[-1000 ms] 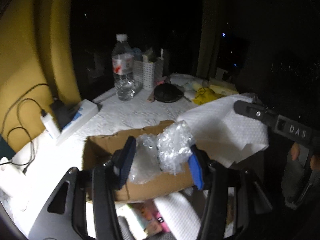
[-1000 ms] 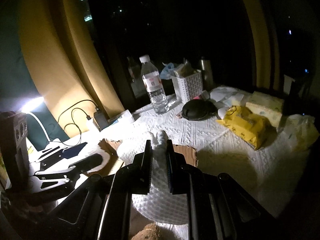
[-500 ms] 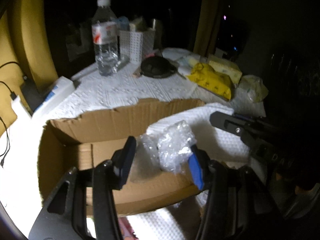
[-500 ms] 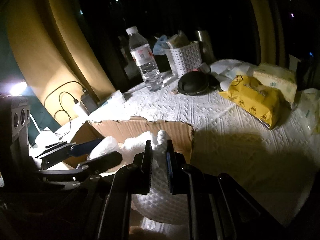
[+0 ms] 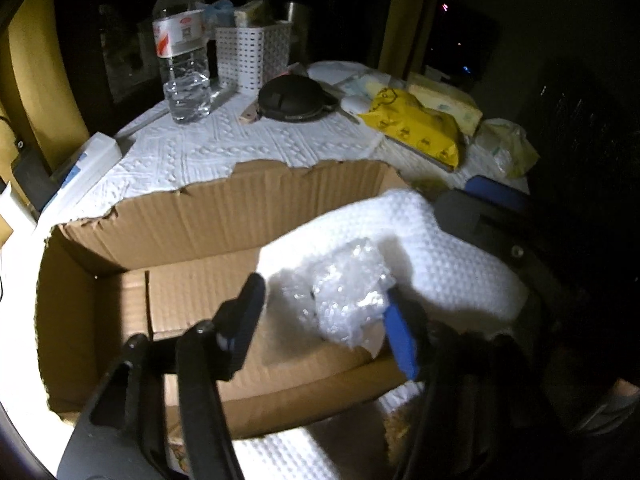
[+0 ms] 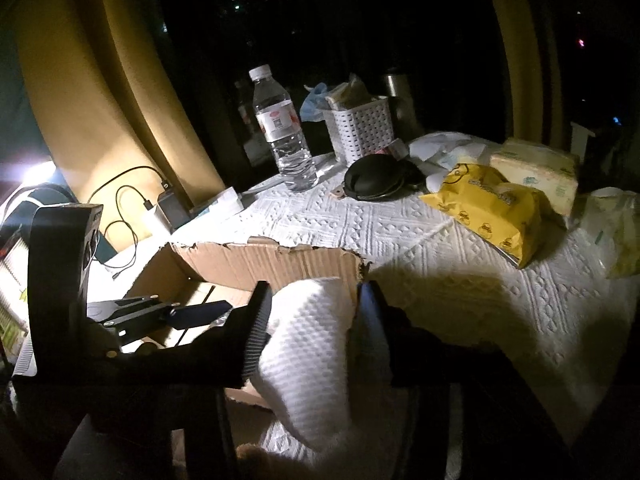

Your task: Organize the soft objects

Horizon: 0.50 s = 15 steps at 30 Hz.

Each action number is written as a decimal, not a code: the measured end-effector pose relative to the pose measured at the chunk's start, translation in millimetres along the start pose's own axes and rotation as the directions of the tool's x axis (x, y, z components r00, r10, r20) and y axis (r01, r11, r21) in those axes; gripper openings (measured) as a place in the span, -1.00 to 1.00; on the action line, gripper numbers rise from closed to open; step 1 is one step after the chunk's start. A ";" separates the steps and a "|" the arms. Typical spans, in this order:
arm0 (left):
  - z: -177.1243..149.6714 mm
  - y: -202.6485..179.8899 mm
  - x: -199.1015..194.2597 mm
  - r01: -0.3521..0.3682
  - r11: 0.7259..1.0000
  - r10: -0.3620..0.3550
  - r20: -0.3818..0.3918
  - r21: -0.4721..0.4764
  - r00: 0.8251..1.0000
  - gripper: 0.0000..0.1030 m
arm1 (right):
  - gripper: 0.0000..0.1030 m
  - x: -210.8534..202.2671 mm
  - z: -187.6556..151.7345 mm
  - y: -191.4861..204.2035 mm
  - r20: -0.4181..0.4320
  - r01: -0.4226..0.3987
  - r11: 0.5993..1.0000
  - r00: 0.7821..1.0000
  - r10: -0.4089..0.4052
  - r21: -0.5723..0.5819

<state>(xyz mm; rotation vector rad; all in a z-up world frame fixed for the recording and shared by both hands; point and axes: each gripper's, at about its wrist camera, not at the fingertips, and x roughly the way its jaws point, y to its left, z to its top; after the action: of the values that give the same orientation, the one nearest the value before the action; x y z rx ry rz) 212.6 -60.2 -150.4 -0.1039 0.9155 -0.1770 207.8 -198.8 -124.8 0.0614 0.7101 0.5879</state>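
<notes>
An open cardboard box (image 5: 248, 208) stands on the white-covered table; it also shows in the right wrist view (image 6: 276, 264). My left gripper (image 5: 320, 320) hangs over the box with its fingers spread wide; a crumpled wad of bubble wrap (image 5: 348, 292) sits between them against the right blue pad (image 5: 400, 340). A white quilted cloth (image 5: 440, 256) drapes over the box's right wall. In the right wrist view my right gripper (image 6: 316, 308) stands open around that cloth (image 6: 308, 352), which bulges loosely between the fingers.
Behind the box are a water bottle (image 5: 182, 52), a white perforated basket (image 5: 252, 54), a black round pouch (image 5: 294, 98), a yellow wipes pack (image 5: 416, 126) and tissue packs (image 6: 536, 172). Chargers and cables (image 6: 136, 208) lie at the left by the yellow curtain.
The right gripper, pinched shut on the white cloth before, has opened over the box edge. The left gripper has moved forward and down over the box, and its fingers have spread.
</notes>
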 end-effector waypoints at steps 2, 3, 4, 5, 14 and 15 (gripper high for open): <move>-0.3 -0.2 -4.9 -0.001 1.000 0.001 0.010 -0.004 1.000 0.33 | 0.04 -2.2 -0.5 -0.8 -0.001 0.005 1.000 1.000 -0.005 0.007; -1.0 -0.7 -8.5 -0.004 1.000 0.004 0.017 -0.002 1.000 0.34 | 0.04 -3.4 -0.7 -0.8 -0.003 0.010 1.000 1.000 -0.010 0.009; -0.6 -1.0 -10.5 -0.005 1.000 0.005 0.020 -0.002 1.000 0.35 | 0.04 -5.3 -1.0 -1.0 -0.002 0.015 1.000 1.000 -0.015 0.010; -0.9 -1.5 -13.9 -0.004 1.000 0.004 0.025 -0.001 1.000 0.36 | 0.04 -8.1 -1.3 -1.2 0.001 0.019 1.000 1.000 -0.019 0.014; -7.7 3.6 -49.6 -0.019 1.000 0.019 0.092 -0.007 0.996 0.39 | 0.05 -35.5 -2.8 7.2 0.021 0.051 0.998 0.998 -0.052 0.022; -8.8 5.0 -54.1 -0.020 1.000 0.021 0.098 -0.009 0.995 0.39 | 0.05 -38.2 -3.7 8.8 0.021 0.055 0.998 0.998 -0.055 0.021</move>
<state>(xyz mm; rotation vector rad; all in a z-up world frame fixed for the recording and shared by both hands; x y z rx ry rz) 173.9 -44.9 -114.5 -0.1100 0.8191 -0.1481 178.1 -212.1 -102.6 0.0670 0.6951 0.5269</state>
